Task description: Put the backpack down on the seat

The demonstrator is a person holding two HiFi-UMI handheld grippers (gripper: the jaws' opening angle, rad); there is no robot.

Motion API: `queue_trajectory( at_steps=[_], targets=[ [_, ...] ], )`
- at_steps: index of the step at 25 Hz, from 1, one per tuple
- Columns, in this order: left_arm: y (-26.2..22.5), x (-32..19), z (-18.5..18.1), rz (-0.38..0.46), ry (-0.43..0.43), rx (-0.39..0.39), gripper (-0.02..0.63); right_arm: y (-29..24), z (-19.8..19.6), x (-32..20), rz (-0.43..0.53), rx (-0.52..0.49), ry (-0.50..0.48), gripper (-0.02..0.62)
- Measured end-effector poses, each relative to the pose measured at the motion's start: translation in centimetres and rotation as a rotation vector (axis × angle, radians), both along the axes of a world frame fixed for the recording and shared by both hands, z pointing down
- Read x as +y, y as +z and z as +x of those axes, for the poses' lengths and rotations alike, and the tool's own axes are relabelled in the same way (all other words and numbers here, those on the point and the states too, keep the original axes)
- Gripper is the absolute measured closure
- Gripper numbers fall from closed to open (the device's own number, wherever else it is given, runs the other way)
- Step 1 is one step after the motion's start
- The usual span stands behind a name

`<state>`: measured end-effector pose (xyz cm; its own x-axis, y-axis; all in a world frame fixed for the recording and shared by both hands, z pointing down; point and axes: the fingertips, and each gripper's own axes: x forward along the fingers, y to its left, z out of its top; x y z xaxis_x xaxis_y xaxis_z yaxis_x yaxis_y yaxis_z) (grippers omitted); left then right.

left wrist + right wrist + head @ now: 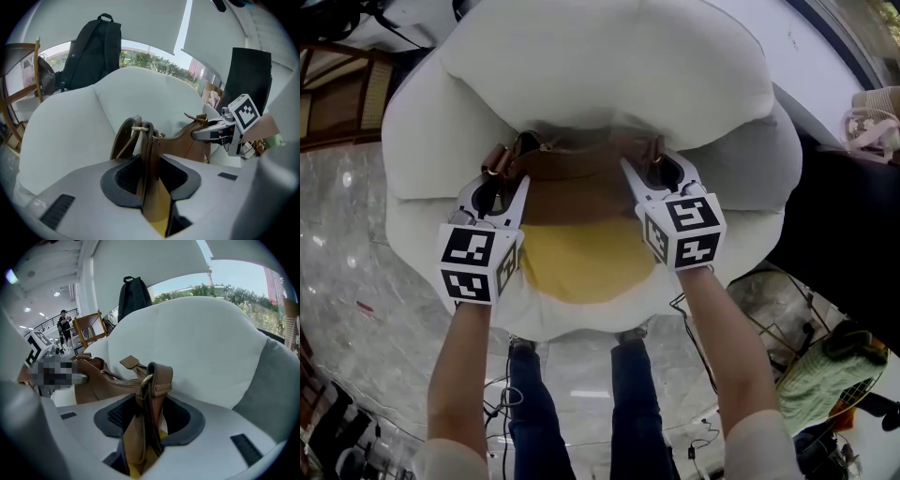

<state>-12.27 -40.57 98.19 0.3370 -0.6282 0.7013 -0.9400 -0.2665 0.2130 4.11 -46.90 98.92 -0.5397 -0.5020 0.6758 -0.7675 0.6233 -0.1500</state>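
Two strap ends of soft brown leather backpack [581,173] pinched, one by left gripper [502,178], one by right gripper [654,173]; held low over white padded seat [600,66]; judged light, floppy; straps best hold.

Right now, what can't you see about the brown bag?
Underside of the bag, head view: hidden by its own top, so contact with the yellow cushion is unclear.
Lower half of the bag, left gripper view: covered by the left gripper.
Distant person, right gripper view: too small.
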Motion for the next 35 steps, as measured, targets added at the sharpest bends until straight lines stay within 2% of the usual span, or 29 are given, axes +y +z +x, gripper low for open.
queue_trajectory(
  at_steps=[13, 16, 18, 23, 25, 26, 28, 31, 35],
  targets=[
    [0.6, -1.7, -0.6, 0.011, -0.041, 0.025, 0.466, 0.5, 0.8, -1.5, 0.043, 0.046, 0.088, 0.348],
    [1.2, -0.9, -1.1, -0.008, -0.067, 0.018, 0.391, 0.2, 1.5, -1.3, 0.043, 0.041, 0.128, 0.334],
    [1.3, -0.2, -1.5, -0.014, -0.095, 0.028, 0.369, 0.0, 2.0, -0.8, 0.039, 0.032, 0.148, 0.330],
    [-0.4, 0.9, -2.8, 0.044, -0.181, 0.022, 0.370, -0.6, 3.1, 0.9, 0.036, 0.012, 0.189, 0.330],
    [-1.2, 1.3, -2.5, 0.059, -0.175, 0.037, 0.385, -1.2, 3.3, 1.6, 0.053, 0.027, 0.175, 0.331],
    [-1.5, 1.6, -2.2, 0.064, -0.164, 0.045, 0.416, -1.5, 3.3, 1.9, 0.060, 0.030, 0.163, 0.335],
    [-2.3, 2.2, -1.6, 0.072, -0.139, 0.051, 0.527, -2.4, 3.4, 2.6, 0.073, 0.029, 0.150, 0.378],
    [-3.3, 3.2, -0.8, 0.074, -0.116, 0.060, 0.546, -4.2, 3.9, 3.3, 0.090, 0.011, 0.163, 0.485],
    [-4.6, 5.2, 0.5, 0.040, -0.082, 0.089, 0.553, -6.2, 4.1, 5.3, 0.058, -0.004, 0.165, 0.542]
  ],
)
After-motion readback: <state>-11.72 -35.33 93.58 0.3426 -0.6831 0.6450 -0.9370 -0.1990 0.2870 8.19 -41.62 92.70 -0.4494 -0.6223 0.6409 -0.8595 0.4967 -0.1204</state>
